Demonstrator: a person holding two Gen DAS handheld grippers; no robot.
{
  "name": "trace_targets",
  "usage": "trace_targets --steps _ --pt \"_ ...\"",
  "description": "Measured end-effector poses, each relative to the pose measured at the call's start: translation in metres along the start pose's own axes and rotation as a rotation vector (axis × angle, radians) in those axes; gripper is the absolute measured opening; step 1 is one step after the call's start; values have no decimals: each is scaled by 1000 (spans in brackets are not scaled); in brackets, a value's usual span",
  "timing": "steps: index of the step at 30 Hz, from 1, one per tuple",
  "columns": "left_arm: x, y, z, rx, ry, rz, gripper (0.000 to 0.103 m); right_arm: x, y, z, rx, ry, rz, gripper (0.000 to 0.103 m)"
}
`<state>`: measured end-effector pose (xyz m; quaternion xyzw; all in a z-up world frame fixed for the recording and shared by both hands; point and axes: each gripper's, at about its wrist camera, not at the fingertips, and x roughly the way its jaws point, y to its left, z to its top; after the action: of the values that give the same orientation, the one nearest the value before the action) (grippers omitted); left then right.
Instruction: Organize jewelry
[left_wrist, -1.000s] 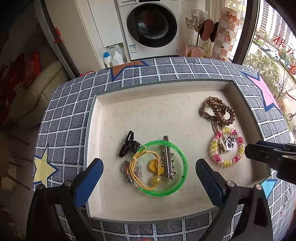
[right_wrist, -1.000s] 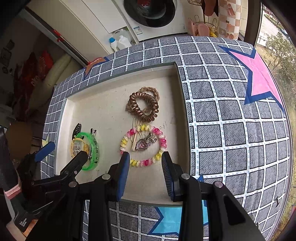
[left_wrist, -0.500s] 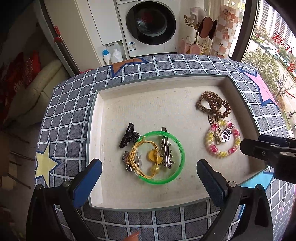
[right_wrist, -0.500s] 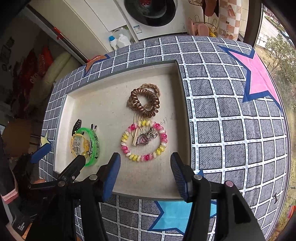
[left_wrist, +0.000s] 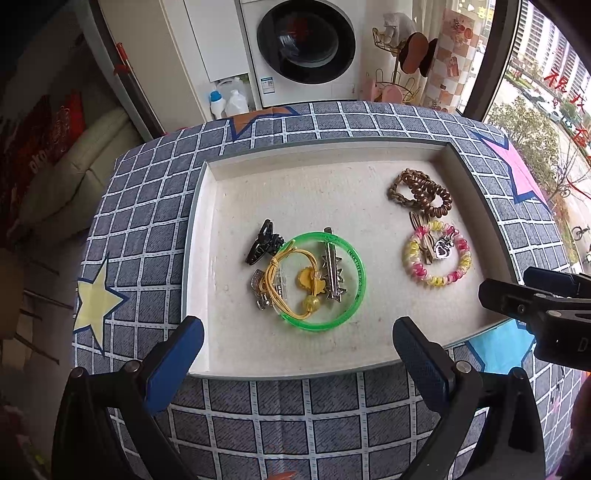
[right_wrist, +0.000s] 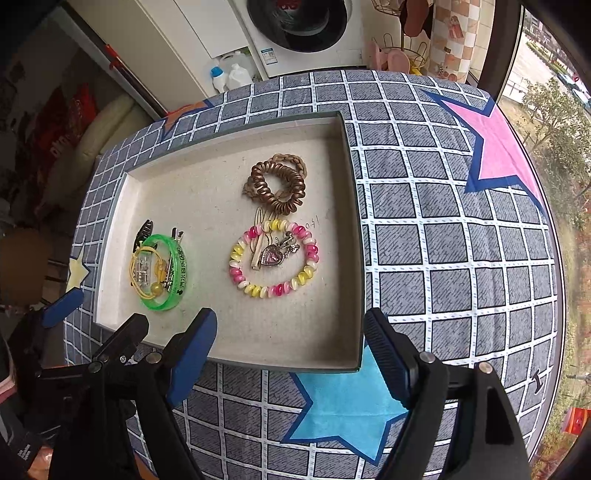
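Note:
A beige tray (left_wrist: 369, 369) (right_wrist: 347, 155) holds the jewelry. On its left lies a green bangle (left_wrist: 352, 258) (right_wrist: 183, 269) around a yellow hair tie (left_wrist: 291, 258), a silver spiked clip (left_wrist: 331, 266) and a clear clip; a black claw clip (left_wrist: 262, 242) touches it. On its right lie a pink-yellow spiral bracelet (left_wrist: 436, 278) (right_wrist: 271, 290) around a heart charm (right_wrist: 272, 256), and brown spiral ties (left_wrist: 421, 194) (right_wrist: 279, 184). My left gripper (left_wrist: 295, 347) is open and empty at the tray's near edge. My right gripper (right_wrist: 291, 343) is open and empty over the near right corner.
The tray sits on a table with a grey checked cloth (right_wrist: 443, 240) printed with stars. Behind stand a washing machine (left_wrist: 306, 48), detergent bottles (left_wrist: 227, 101) and a wire rack (left_wrist: 402, 66). A sofa (left_wrist: 70, 177) is at the left, a window at the right.
Both grippers have drawn back toward the tray's near edge. The right gripper has opened wide. The jewelry has not moved.

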<state>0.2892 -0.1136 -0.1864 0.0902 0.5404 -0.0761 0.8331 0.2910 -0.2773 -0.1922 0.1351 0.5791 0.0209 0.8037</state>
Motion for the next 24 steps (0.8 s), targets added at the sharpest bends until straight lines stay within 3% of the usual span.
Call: trace_targets --steps 2,4,9,24 --pt "-3 2 -4 -3 0 7 103 -2 1 -4 -4 -4 -8 85" --pt "-4 3 -7 -7 2 12 103 -4 1 -7 -3 -7 -10 103" --pt "-11 6 -16 -21 10 -6 103 -11 3 -15 0 -47 -9 103" --pt "-41 16 -49 -37 21 -13 103 -25 8 -51 6 21 -17 103"
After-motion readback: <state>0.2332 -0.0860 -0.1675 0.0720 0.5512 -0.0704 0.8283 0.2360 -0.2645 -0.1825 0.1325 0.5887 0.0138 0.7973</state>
